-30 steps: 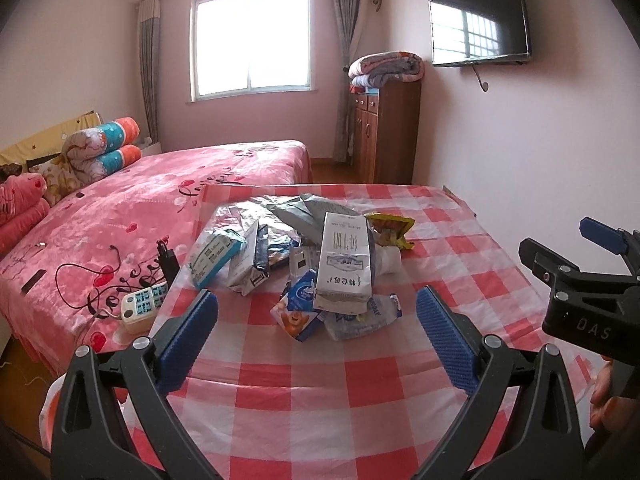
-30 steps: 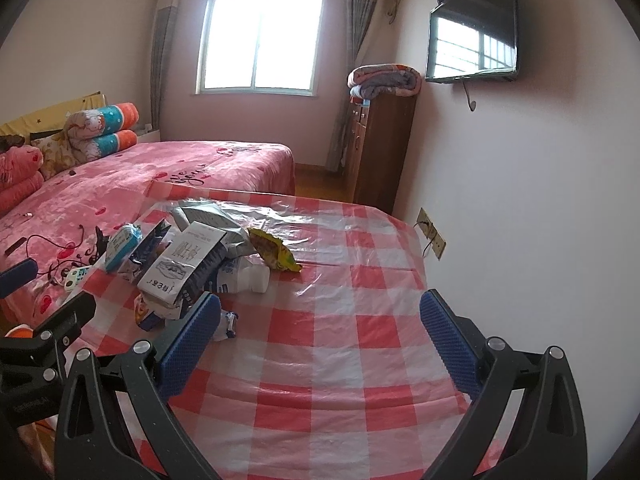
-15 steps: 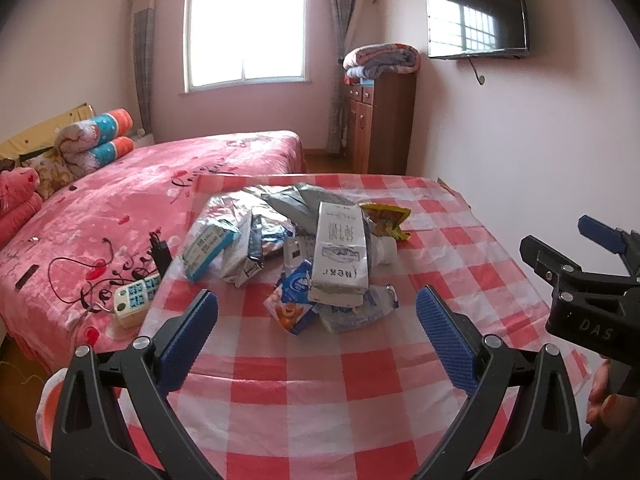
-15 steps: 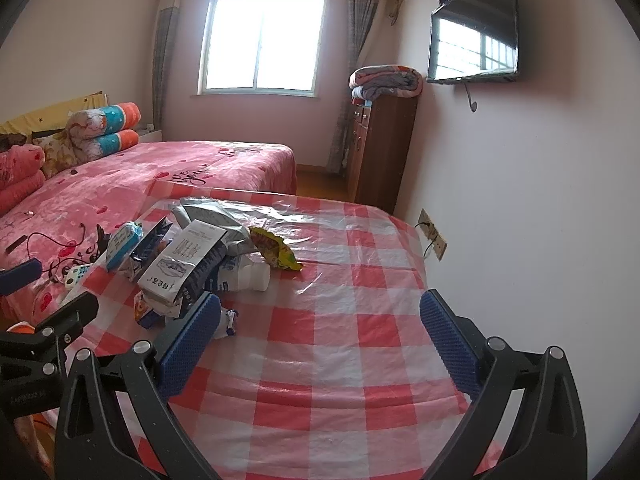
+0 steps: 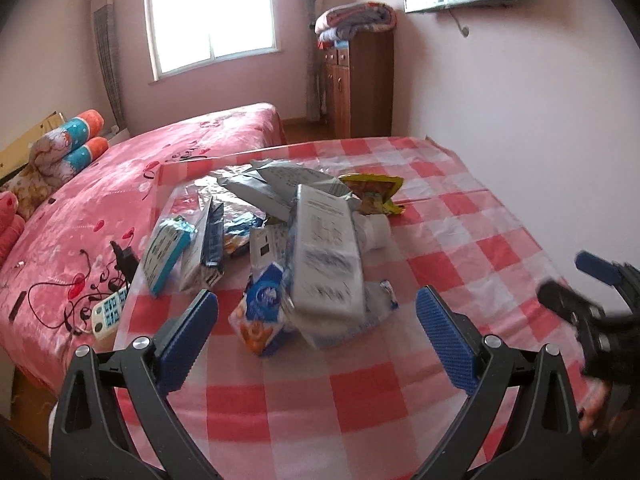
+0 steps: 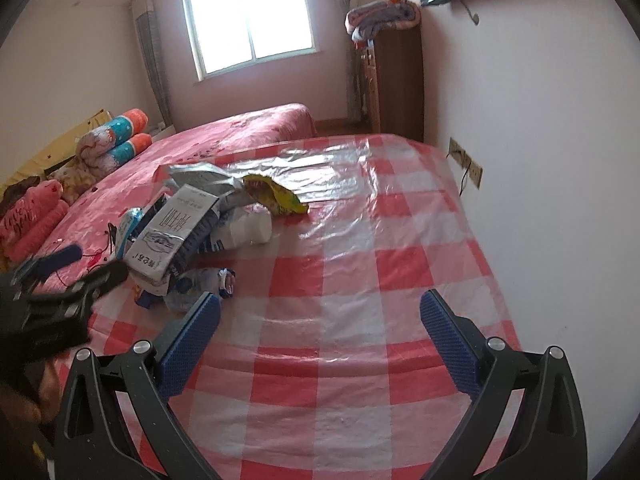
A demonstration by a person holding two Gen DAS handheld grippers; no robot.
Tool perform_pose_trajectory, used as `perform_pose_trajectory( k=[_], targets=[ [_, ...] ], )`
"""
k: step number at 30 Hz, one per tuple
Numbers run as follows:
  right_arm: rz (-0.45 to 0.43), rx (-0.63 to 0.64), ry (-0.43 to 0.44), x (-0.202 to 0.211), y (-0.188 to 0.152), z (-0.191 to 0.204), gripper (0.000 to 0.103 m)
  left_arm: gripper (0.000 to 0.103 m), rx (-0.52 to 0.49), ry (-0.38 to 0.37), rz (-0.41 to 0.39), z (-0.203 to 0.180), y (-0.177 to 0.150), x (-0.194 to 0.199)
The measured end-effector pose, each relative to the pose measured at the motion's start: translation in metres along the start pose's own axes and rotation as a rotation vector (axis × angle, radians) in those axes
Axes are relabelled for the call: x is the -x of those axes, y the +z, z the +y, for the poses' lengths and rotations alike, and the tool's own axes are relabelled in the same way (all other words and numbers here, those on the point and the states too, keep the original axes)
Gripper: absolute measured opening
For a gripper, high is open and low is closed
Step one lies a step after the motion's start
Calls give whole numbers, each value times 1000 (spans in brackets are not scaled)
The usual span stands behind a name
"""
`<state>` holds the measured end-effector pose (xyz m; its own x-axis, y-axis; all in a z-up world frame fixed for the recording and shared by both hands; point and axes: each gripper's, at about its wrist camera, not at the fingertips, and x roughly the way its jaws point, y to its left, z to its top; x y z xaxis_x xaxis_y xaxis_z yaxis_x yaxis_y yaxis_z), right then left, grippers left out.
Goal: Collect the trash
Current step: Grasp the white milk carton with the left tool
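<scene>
Trash pile of crumpled wrappers and cartons [image 5: 312, 252] heaped on red-and-white checked plastic-covered tabletop [image 5: 460, 240].
My left tongs [image 5: 318, 326] and right tongs [image 6: 320, 328] both gape wide, holding nothing.

Bedroom: bed [image 5: 168, 160], wardrobe [image 5: 360, 84].

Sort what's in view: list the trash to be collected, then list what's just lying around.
Trash to collect:
white milk carton
yellow snack wrapper
blue biscuit packet
grey foil bag
teal-edged box
white plastic bottle

Just lying about:
remote control
black cable
rolled quilt
folded blanket
</scene>
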<state>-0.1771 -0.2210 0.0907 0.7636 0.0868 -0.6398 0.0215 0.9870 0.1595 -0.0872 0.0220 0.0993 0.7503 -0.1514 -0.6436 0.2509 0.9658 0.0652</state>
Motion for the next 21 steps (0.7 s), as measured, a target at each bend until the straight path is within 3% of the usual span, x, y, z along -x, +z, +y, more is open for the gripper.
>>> perform_pose_trajectory(
  k=[9,14,17,20,21],
  targets=[
    [121,6,80,-35,-13,6,99,99,-43,-11,156,-10,17,-58],
    [145,16,69,-47,-16,6,99,99,-25,-1,182,-13,20,-75],
    [162,3,78,-53,-15,3,99,99,-47,51,186,-20,20,-84],
    [179,-16,87,-59,-14,0,99,87,-76,90,186,-27,20,-90],
    [185,-21,92,-61,-14,-1,99,78,-77,100,189,-28,20,-92]
  ],
)
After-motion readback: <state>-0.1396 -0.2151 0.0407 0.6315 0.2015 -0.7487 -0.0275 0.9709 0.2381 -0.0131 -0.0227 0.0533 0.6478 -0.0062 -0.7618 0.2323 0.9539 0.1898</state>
